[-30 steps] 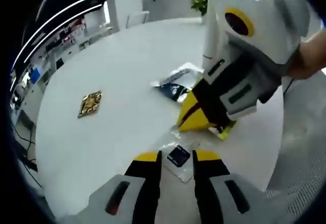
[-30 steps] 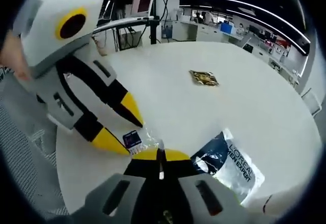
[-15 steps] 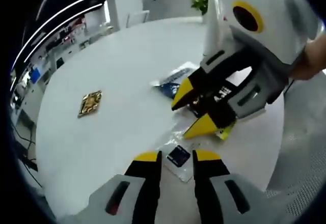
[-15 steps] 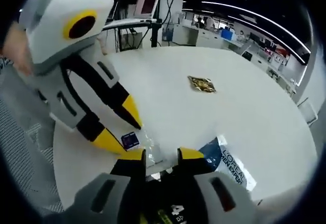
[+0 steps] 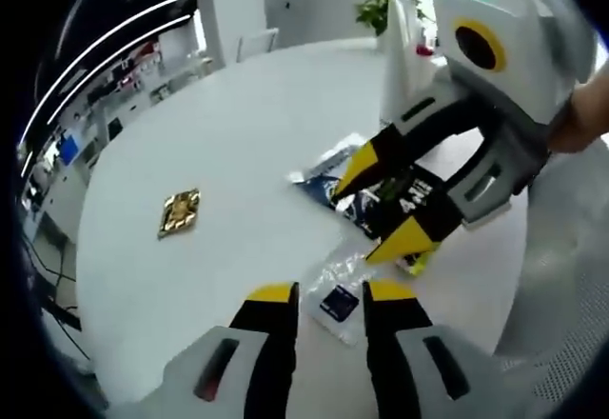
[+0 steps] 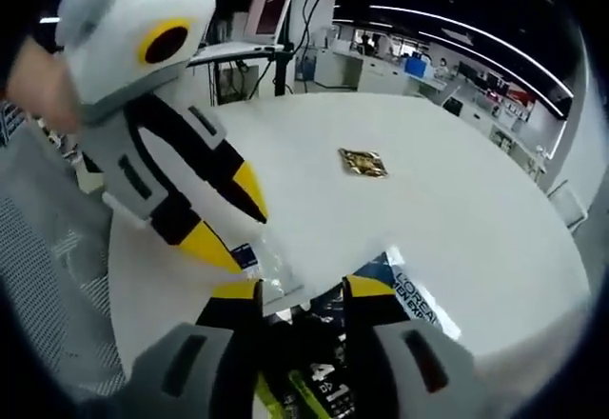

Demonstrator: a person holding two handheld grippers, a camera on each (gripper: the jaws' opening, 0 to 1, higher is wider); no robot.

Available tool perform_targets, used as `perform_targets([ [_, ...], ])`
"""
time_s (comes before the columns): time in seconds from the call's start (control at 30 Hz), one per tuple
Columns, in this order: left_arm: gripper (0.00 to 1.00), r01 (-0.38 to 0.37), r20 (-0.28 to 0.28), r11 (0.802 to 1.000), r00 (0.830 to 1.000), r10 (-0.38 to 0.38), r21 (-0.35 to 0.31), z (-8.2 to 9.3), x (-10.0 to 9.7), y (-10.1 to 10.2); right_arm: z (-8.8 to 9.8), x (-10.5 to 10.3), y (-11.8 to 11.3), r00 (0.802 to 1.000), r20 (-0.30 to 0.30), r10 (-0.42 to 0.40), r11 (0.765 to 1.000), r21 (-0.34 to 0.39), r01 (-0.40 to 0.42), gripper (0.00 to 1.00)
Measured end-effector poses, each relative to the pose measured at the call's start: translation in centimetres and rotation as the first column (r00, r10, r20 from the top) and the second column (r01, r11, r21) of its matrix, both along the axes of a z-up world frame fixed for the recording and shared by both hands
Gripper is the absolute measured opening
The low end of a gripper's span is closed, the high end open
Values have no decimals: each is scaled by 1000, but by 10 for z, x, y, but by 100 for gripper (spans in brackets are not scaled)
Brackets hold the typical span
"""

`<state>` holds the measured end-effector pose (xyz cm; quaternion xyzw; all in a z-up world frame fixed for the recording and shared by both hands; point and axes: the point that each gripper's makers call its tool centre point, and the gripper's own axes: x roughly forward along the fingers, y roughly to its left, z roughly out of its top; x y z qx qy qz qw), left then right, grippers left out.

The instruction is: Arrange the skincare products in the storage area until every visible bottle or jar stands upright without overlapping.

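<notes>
On the white round table (image 5: 238, 133) lie flat sachets. A clear sachet with a dark blue square (image 5: 337, 302) lies between the jaws of my left gripper (image 5: 332, 292), which is open just above it. My right gripper (image 5: 383, 205) comes in from the right, open wide, with a black and yellow packet (image 5: 411, 198) between its jaws. In the right gripper view that packet (image 6: 314, 381) shows low between the right gripper's (image 6: 301, 289) own jaws. A dark blue L'Oreal sachet (image 6: 411, 292) lies beside it. The left gripper (image 6: 228, 219) stands open over the clear sachet (image 6: 249, 255).
A gold foil sachet (image 5: 179, 211) lies apart toward the table's middle, also seen as the gold sachet (image 6: 363, 162). The table's near edge (image 6: 143, 324) runs close under both grippers. Desks and monitors (image 6: 276, 0) stand beyond the table, and a potted plant (image 5: 379, 2).
My right gripper was shut a second ago and has opened wide, with the black and yellow packet now showing between its jaws. The left gripper has stayed open over the clear sachet.
</notes>
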<state>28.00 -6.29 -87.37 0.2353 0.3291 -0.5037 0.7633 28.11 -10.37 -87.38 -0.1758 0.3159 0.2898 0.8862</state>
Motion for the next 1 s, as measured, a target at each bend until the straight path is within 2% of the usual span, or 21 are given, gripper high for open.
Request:
perform_targets([
  [0.13,28,-2,5,1000,1000,2,1,3,-2,2,4,-8,0,1000,5,0,1000,6,0,39],
  [0.33,39,-39,-22,999,999,39,-3,7,-11,11,12,-23,-3,1000,7,-20,1000,19,20,45],
  [0.63,50,-99,-40,994,994,98,-34,17,-22,28,18,-60,-11,999,-12,-52,998,32,52,57],
  [0.87,57,-157,-61,986,986,154,-62,28,-33,40,24,-87,-28,993,-19,-114,991,67,115,64],
  [1.0,61,-191,-75,979,980,186,-74,30,-40,47,28,-104,-46,984,-27,-174,980,91,176,71],
])
